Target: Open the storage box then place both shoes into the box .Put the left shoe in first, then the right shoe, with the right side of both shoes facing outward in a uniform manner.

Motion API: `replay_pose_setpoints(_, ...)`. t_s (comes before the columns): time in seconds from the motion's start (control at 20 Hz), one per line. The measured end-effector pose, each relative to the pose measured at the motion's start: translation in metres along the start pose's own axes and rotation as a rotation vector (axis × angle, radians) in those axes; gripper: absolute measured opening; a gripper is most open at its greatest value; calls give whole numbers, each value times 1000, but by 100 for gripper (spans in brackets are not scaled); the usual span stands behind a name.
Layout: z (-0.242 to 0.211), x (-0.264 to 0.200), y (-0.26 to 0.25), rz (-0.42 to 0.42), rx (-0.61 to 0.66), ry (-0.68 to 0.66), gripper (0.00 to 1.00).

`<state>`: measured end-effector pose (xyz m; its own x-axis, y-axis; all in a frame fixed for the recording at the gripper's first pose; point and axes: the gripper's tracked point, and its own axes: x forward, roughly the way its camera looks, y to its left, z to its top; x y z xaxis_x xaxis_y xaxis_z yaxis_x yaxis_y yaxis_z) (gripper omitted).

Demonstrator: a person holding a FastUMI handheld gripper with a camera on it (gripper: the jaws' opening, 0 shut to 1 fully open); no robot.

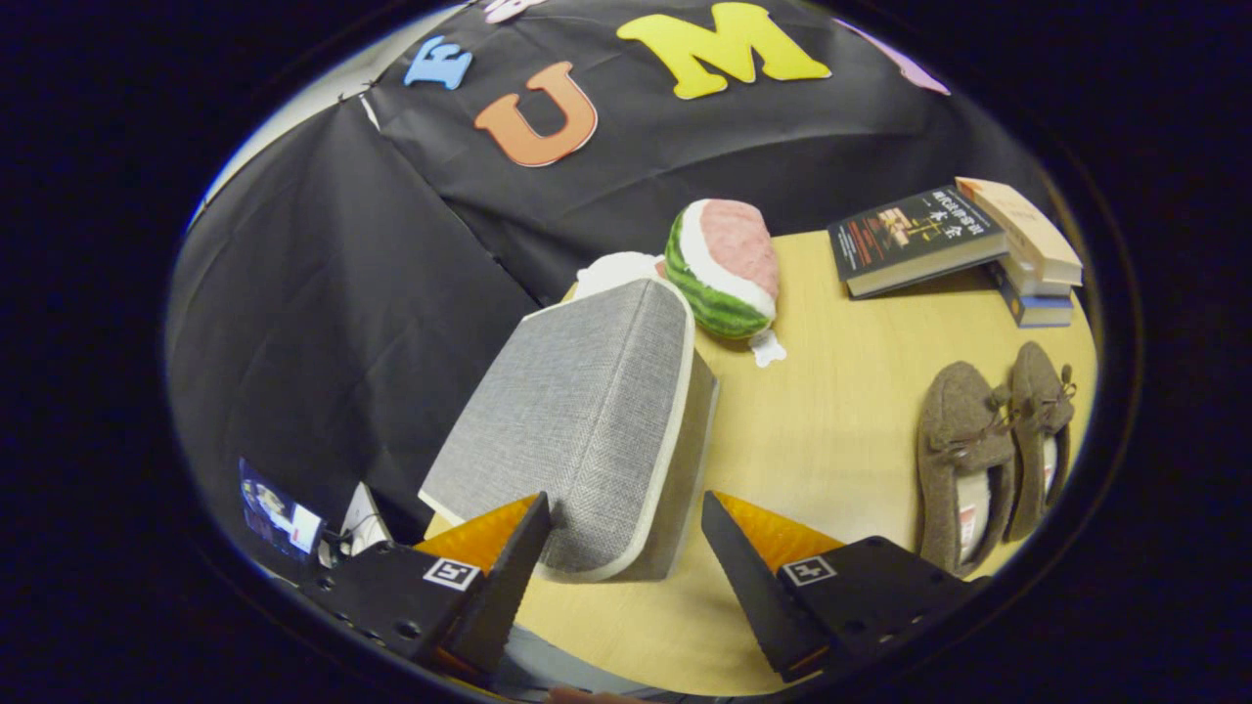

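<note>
- Wooden table (831,430): carries every item.
- Grey fabric storage box (587,411): lid shut, near corner between the fingers, likely lined up for opening.
- Gripper (626,557): jaws wide, holding nothing.
- Brown shoes (993,455): paired beside the box, awaiting loading.
</note>
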<state>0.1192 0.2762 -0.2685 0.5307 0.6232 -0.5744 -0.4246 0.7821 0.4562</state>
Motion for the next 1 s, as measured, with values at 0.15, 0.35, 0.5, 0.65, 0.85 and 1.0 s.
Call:
replay_pose_setpoints(0.15, 3, 9, 2, 66, 34, 41, 96)
replay_pose_setpoints(0.35, 12, 26, 1, 154, 114, 117, 96)
replay_pose_setpoints(0.5, 9, 34, 6, 234, 184, 178, 96)
replay_pose_setpoints(0.65, 8, 39, 9, 286, 247, 205, 95)
replay_pose_setpoints(0.85, 14, 35, 10, 252, 184, 213, 83)
replay_pose_setpoints(1.0, 22, 24, 20, 270, 172, 202, 79)
